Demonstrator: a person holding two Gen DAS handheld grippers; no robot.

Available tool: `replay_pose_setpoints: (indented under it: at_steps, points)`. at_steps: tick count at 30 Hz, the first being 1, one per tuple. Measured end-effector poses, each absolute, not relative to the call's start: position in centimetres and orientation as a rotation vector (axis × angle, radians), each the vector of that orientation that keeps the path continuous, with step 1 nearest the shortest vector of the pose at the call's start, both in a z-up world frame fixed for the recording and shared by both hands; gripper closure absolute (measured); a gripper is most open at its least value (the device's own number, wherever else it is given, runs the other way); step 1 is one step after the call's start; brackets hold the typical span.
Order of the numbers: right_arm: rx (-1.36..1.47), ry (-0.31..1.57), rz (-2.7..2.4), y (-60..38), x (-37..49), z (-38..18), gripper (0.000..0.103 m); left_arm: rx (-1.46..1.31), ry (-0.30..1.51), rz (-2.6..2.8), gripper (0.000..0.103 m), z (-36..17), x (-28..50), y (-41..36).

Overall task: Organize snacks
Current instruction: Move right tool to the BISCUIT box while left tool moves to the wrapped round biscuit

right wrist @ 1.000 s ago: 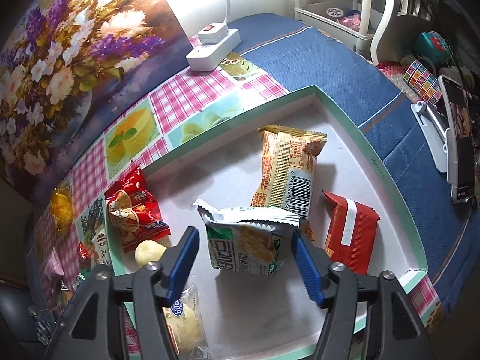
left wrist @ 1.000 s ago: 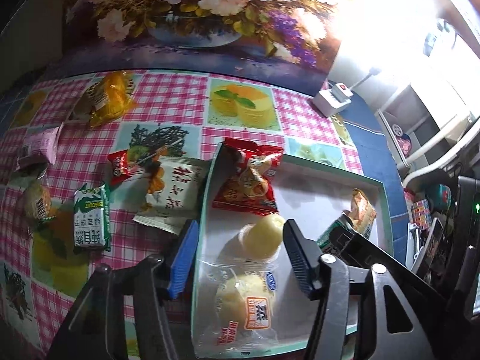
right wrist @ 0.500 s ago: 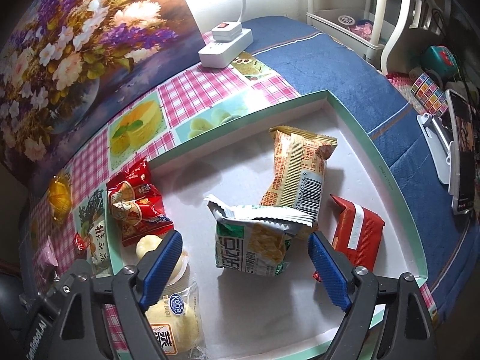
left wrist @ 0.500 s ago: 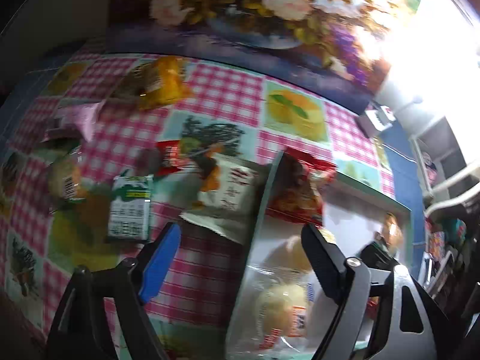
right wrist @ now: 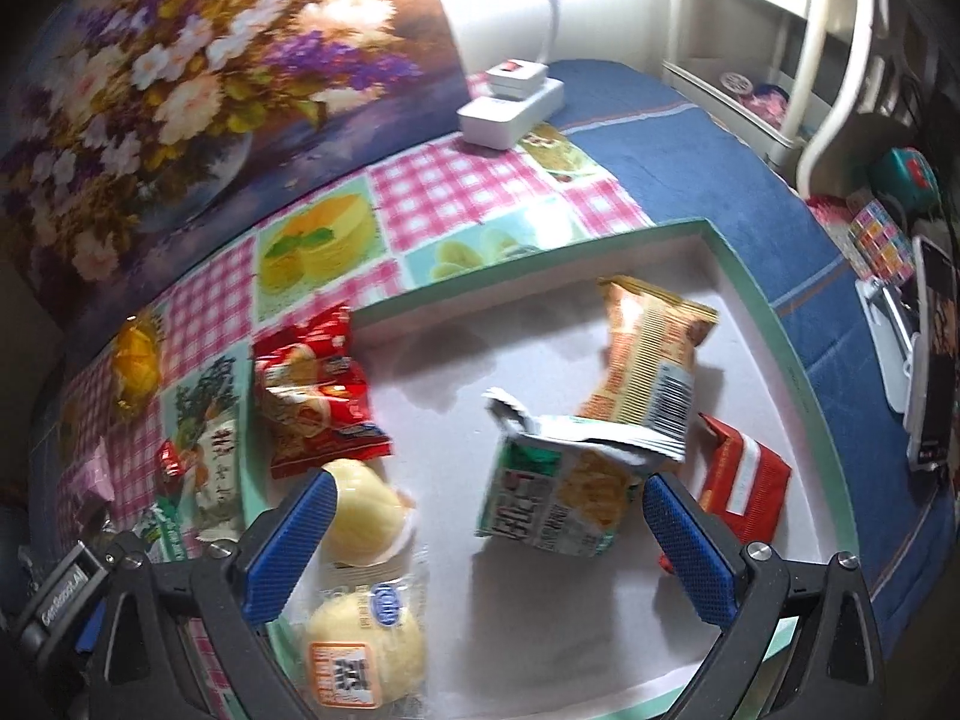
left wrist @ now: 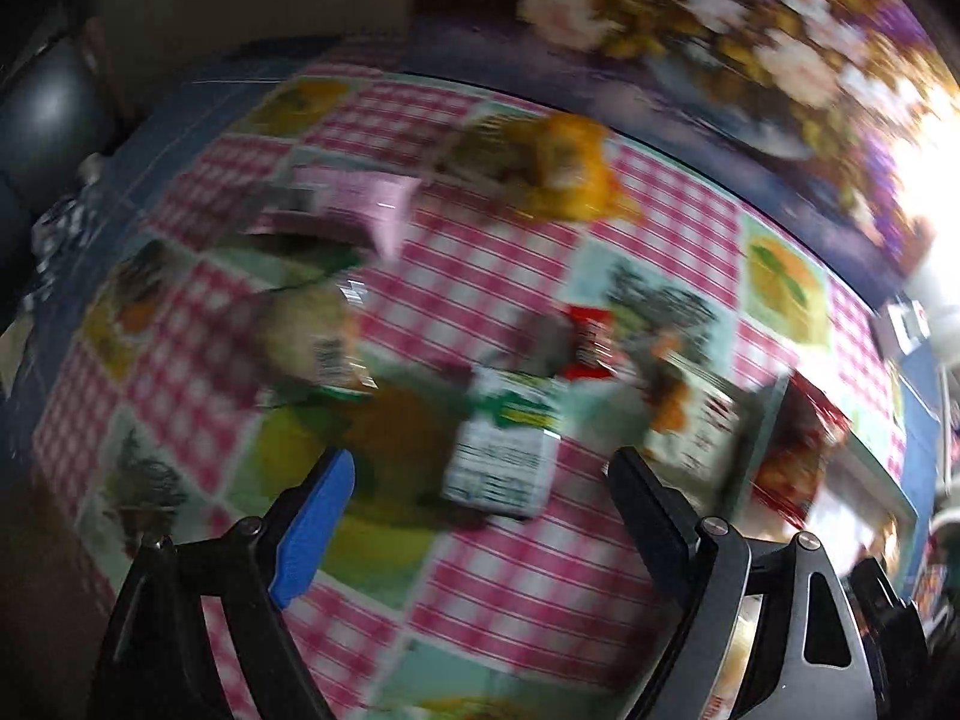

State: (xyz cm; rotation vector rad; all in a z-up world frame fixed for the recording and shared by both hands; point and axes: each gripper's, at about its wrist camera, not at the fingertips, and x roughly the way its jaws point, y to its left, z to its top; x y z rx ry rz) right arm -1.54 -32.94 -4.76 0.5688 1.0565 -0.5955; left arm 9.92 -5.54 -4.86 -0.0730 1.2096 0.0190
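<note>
Blurring hides the tablecloth snacks (left wrist: 501, 450); both grippers' fingers (right wrist: 690, 552) stand apart, empty.

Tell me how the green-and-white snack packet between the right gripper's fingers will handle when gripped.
The green-and-white packet looks puffy and crinkled, so it probably yields and feels light. Its glossy film may slip. The right gripper stands open around it, pads apart from it.

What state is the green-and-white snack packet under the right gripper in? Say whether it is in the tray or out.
In the tray. The green-and-white packet lies on the white floor inside the tray, between the open right gripper's fingers, pads clear.
</note>
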Motion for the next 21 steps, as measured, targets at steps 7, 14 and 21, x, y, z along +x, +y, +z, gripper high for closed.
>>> replay_pose_setpoints:
  at_steps: [7,14,21]
  points:
    - [0.438,0.973,-0.5,-29.7,-0.2,-3.3,0.0,-0.069,1.114,0.117,0.016,-3.7,10.4,-2.4]
    - [0.401,0.944,-0.346,-26.2,1.5,-2.9,0.0,-0.066,1.085,0.128,0.016,-3.0,10.6,-0.8]
    - [0.379,0.936,-0.208,-21.6,3.0,-3.0,0.0,-0.092,1.048,0.157,0.016,-1.7,10.6,2.0]
